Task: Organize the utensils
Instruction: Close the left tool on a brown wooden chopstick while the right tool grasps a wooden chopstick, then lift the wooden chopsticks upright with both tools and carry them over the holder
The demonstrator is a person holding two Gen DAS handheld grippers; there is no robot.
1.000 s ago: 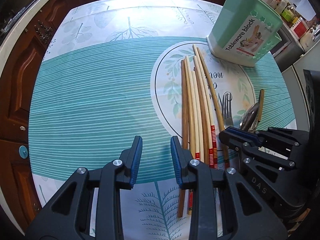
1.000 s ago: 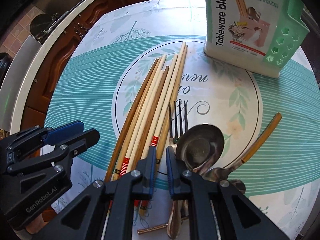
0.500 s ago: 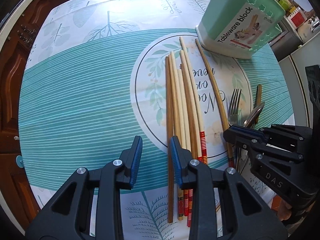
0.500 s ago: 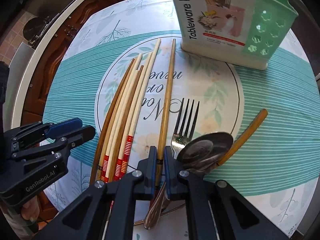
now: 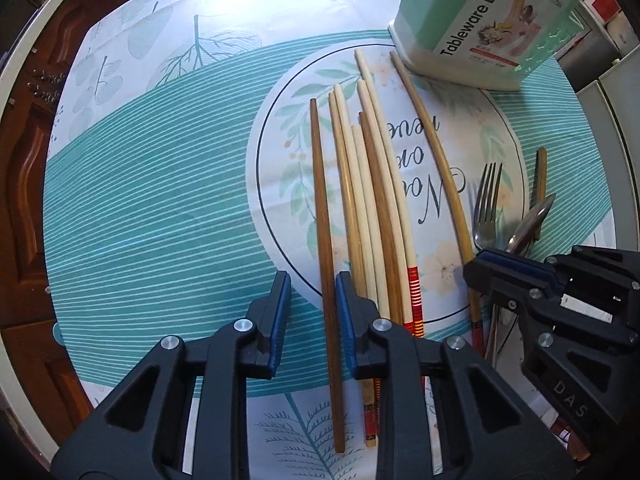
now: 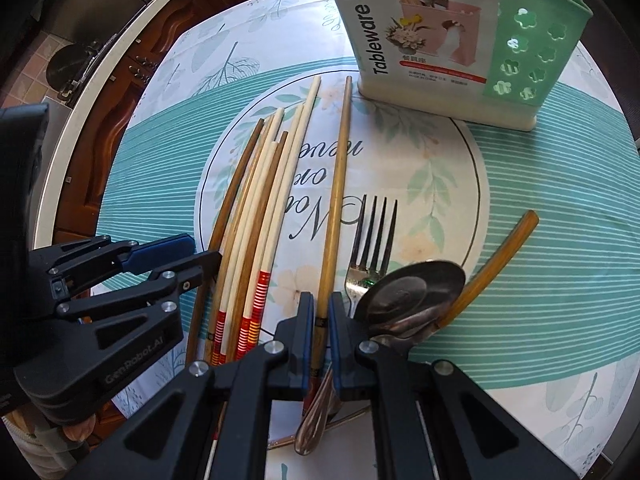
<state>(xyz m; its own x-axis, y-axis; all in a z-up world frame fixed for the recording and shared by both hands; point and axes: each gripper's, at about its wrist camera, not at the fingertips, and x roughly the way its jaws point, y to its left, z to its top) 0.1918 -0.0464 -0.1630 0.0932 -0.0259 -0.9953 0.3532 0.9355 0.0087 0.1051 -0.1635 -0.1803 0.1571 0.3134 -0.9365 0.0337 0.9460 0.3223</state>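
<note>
All utensils are still lying flat on the tabletop, on the near side of the caddy. Nothing visible here is sitting in the caddy yet; its top is running out of view, so the contents can't be confirmed. Judging by that, sorting is barely starting and nearly everything is left.

Chopsticks are bunching in a loose fan, long axes running from the tongs toward the caddy, thin tips nearest the caddy, red-banded butt ends farthest from it. A dark chopstick is lying on the edge of the fan farthest from the fork, roughly parallel to the rest. A tan chopstick is sitting split off from the fan, its tip almost reaching the caddy base.

The fork is lying with tines toward the caddy, beside the tan chopstick. The spoon bowl is overlapping the fork neck, and a yellow-handled piece is angling away past it.

Left tongs are pointing down and closing, straddling the dark chopstick; the stick is hugging one blue pad, with a gap on the other side, so no clamp yet. Right tongs are pinching the tan chopstick near its butt end.

Likely next step: lifting both sticks, turning them upright and dropping them into the caddy.
</note>
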